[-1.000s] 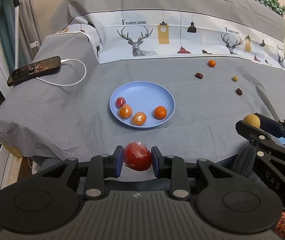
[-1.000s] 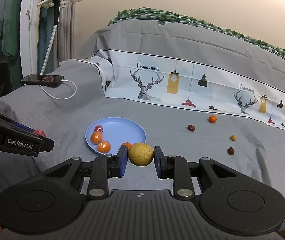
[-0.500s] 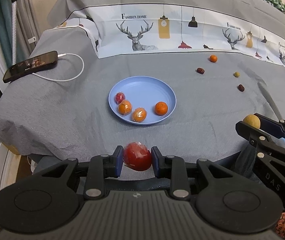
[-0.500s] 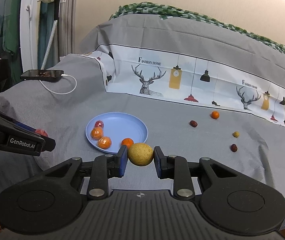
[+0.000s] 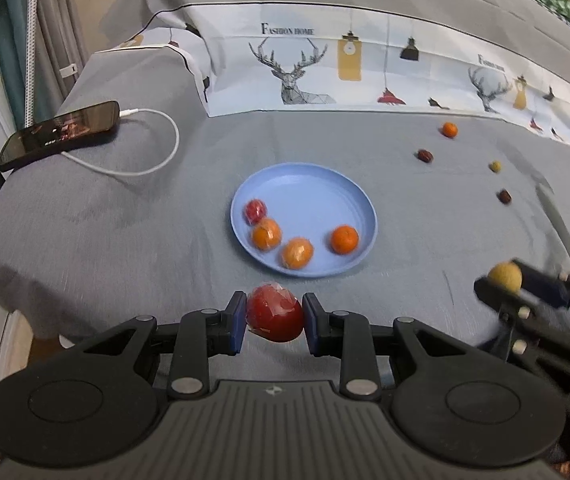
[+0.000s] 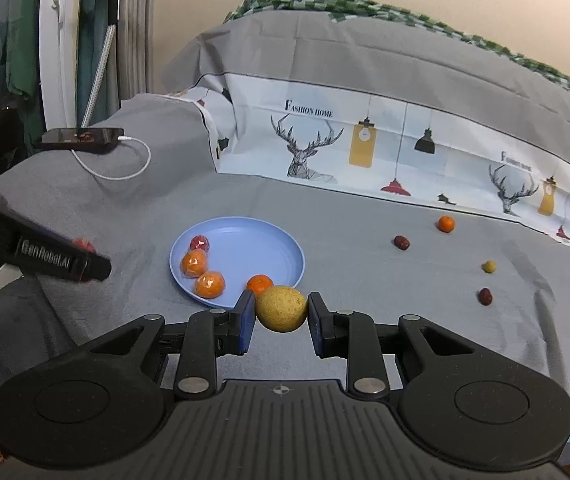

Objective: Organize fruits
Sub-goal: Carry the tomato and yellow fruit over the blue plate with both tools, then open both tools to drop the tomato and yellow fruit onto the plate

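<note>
Your left claw (image 5: 273,317) clamps a wrapped red fruit (image 5: 274,312), just at six o'clock of the blue plate (image 5: 305,184). Your right claw (image 6: 281,312) grips a yellowish fruit (image 6: 281,307), possibly a lemon, at the plate's five o'clock.

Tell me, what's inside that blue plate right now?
The blue plate holds four fruits: a small wrapped red one, two wrapped oranges and a bare orange. Nothing hides them from the left wrist view.
</note>
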